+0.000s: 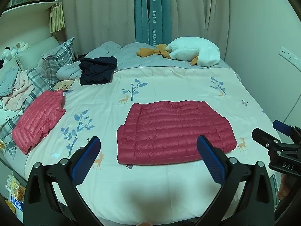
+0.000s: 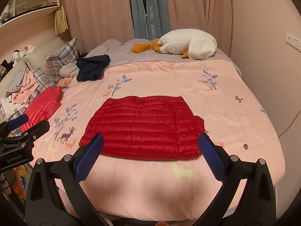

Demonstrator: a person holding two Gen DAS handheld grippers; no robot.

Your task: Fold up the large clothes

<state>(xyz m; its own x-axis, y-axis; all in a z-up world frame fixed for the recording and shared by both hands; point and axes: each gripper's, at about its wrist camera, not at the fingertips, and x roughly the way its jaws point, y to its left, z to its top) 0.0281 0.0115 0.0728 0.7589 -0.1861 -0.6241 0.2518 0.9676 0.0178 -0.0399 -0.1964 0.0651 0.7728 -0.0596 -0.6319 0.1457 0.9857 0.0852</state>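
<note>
Red jacket (image 2: 144,128) lies folded flat on the pink quilt (image 2: 169,71), near its front edge. Both grippers hover apart from it, jaws spread wide: left gripper (image 1: 148,143), right gripper (image 2: 150,141). Its side reads "DAS"; the left one's reads "GenRobot.AI". The curtain strip (image 1: 154,13) reads "HANEL" and "HOMETEILE". A pink jacket (image 1: 37,120) lies folded at the left.

Red quilted puffer jacket (image 2: 144,128) folded flat, rectangular, mid-bed on pink duvet (image 2: 235,122).
</note>
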